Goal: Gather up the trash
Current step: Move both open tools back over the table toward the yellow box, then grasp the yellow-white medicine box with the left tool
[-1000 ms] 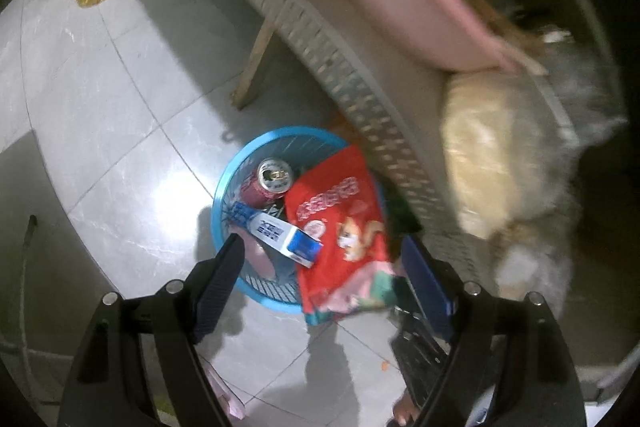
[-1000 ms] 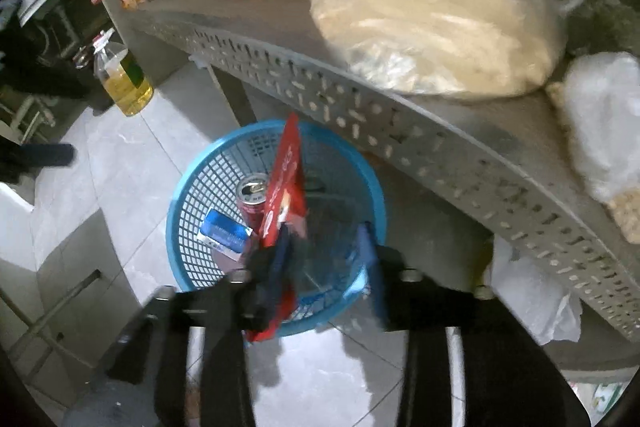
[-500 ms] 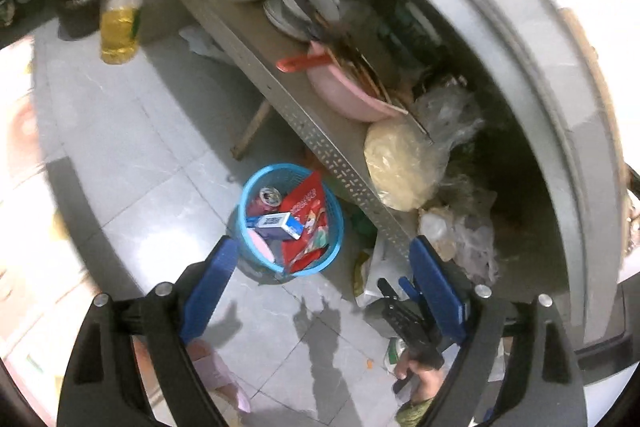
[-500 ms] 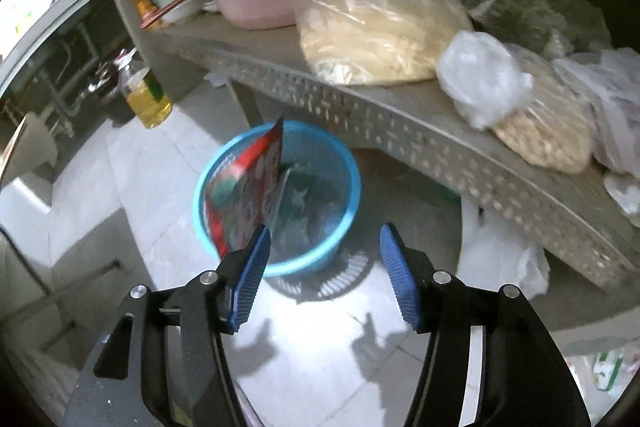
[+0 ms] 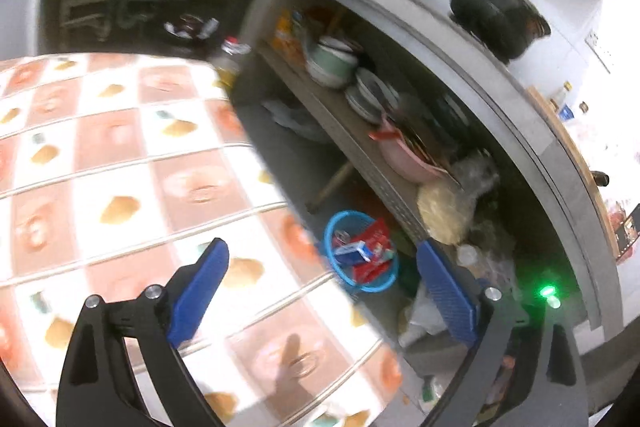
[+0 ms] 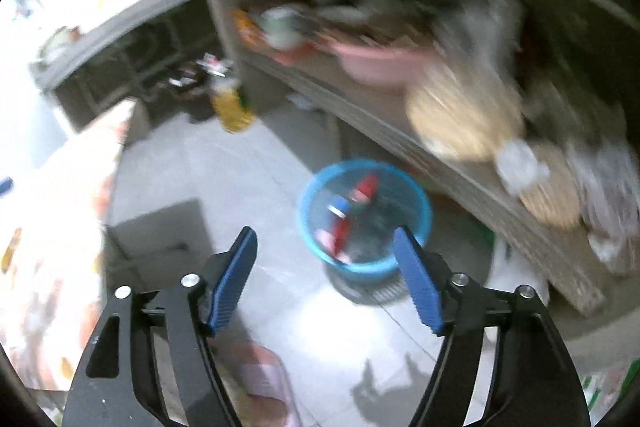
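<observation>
A blue plastic basket [image 5: 331, 227] stands on the grey floor beside a low shelf. Inside lie a red snack bag [image 5: 376, 239] and a blue-and-white carton [image 5: 352, 251]. My left gripper [image 5: 322, 253] is high above a table edge, far from the basket; its jaws are opening with nothing between them. The right wrist view shows the same basket [image 6: 420, 223], blurred, with the red bag [image 6: 366, 187] in it. My right gripper [image 6: 325, 245] hangs above the floor short of it, jaws opening and empty.
A table with an orange-and-white patterned cloth [image 5: 120, 187] fills the left. The shelf [image 5: 360, 147] carries a pink basin [image 5: 404, 159], bowls, plates and a bag of pale food [image 5: 440, 215]. A bottle of yellow oil [image 6: 232, 107] stands on the floor. White bags [image 5: 420, 315] lie near the basket.
Both grippers rose and drew back from the basket. The right gripper let go of the red snack bag, which now lies in the basket. Both jaws stand wider.
</observation>
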{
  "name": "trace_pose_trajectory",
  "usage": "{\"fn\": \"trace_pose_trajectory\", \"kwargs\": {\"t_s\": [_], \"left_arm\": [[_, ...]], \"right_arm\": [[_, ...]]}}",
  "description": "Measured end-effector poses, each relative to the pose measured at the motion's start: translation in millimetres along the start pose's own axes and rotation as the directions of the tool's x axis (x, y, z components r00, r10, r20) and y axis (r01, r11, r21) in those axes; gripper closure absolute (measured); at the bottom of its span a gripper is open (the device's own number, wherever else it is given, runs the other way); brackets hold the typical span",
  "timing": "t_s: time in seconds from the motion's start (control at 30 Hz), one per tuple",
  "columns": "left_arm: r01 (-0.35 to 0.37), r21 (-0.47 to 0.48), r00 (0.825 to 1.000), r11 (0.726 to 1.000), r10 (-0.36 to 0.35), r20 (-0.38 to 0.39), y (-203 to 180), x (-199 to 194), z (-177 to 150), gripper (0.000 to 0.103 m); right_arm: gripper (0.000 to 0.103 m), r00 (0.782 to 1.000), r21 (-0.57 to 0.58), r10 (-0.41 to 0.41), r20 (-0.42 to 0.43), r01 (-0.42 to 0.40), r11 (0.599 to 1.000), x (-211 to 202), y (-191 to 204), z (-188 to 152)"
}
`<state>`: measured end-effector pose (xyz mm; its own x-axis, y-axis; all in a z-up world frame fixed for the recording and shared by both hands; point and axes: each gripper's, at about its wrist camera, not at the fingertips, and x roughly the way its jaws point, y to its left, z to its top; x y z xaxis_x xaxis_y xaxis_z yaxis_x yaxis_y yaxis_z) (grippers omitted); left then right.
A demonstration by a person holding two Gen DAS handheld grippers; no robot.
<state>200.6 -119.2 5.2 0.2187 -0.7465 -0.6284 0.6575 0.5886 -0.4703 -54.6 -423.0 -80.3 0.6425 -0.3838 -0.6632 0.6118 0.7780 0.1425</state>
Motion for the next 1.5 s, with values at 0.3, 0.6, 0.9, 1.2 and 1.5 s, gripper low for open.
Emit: {"fn": "trace_pose_trajectory", "kwargs": {"t_s": [0.3, 0.6, 0.9, 1.2, 1.5], "left_arm": [[-0.129, -0.065, 0.982, 0.99, 0.137, 0.131, 53.4, -74.8, -36.4, 0.007], [-0.298, -0.16, 0.921, 0.941, 0.327, 0.212, 103.4, -134.7, -79.6, 0.007], [-0.495, -0.219, 0.799, 0.841, 0.54, 0.265, 143.3, -176.6, -103.2, 0.007], [-0.565, -0.122, 0.782, 0.816, 0.577, 0.237, 188.8, -162.2, -76.0, 0.007], [-0.522, -0.235, 0.84, 0.82, 0.542, 0.029, 275.3, -124.3, -23.1, 0.007]], "right_arm": [[0.018, 0.965, -0.185, 0.26, 0.038, -0.249, 0.951, -29.3, 111.9, 28.4], [0.018, 0.894, -0.276, 0.437, -0.098, -0.446, 0.851, -12.0, 190.8, 21.6], [0.018, 0.767, -0.186, 0.572, -0.29, -0.631, 0.753, 10.1, 264.3, 28.0], [0.018, 0.685, -0.195, 0.599, -0.415, -0.71, 0.677, 20.5, 323.4, 12.1], [0.018, 0.667, -0.181, 0.569, -0.481, -0.711, 0.679, 33.7, 335.0, -4.1]]}}
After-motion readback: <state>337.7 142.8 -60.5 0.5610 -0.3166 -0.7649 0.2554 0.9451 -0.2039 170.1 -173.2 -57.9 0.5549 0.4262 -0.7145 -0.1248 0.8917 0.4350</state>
